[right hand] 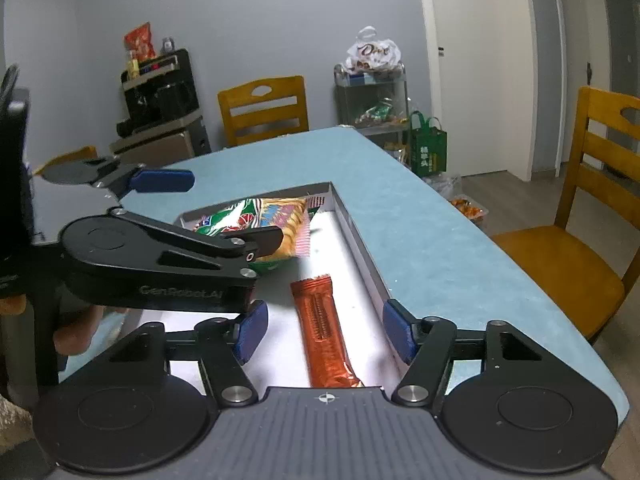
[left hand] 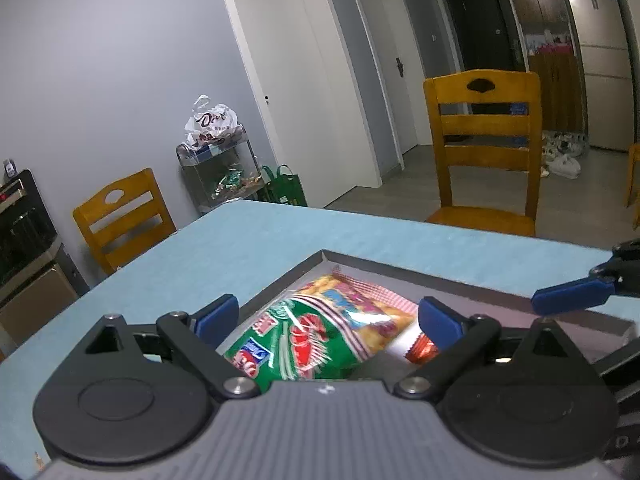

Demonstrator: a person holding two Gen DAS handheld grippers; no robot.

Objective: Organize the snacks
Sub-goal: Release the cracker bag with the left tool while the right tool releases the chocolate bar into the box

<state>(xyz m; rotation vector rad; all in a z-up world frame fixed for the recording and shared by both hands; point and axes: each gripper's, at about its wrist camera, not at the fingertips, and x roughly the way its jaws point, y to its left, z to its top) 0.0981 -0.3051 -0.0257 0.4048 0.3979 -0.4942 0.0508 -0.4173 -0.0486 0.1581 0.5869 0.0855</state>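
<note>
1. The surface (right hand: 420, 216), covered in a light blue cloth, fills the middle of both views; wooden chairs (left hand: 482, 148) stand around it, and a wire rack (right hand: 372, 96) of bagged goods stands against the far wall.

2. A shallow grey tray (right hand: 360, 240) with a pale floor rests on the surface. Judging by what lies in it, this is where the snacks are being gathered.

3. In the far left part of the tray lies a green, yellow and red snack bag (right hand: 264, 216), flat on its side. It shows larger in the left wrist view (left hand: 320, 332), directly ahead of the left gripper.

4. Nearer, toward the right wall of the tray, lies a long orange wrapper bar (right hand: 324, 332), pointing lengthways away from the camera. It is apart from the bag.

5. The left gripper (left hand: 328, 316) hovers over the bag with its fingers spread wide and nothing between them.

6. The right gripper (right hand: 326, 332) sits low over the bar, its blue fingers (right hand: 252, 330) set apart on either side and not touching the wrapper.

7. Progress, as a judgement: two snacks are already in the tray and neither gripper holds anything. No further loose snack shows on the surface, so the work looks close to finished, though the near end of the surface is hidden.
</note>
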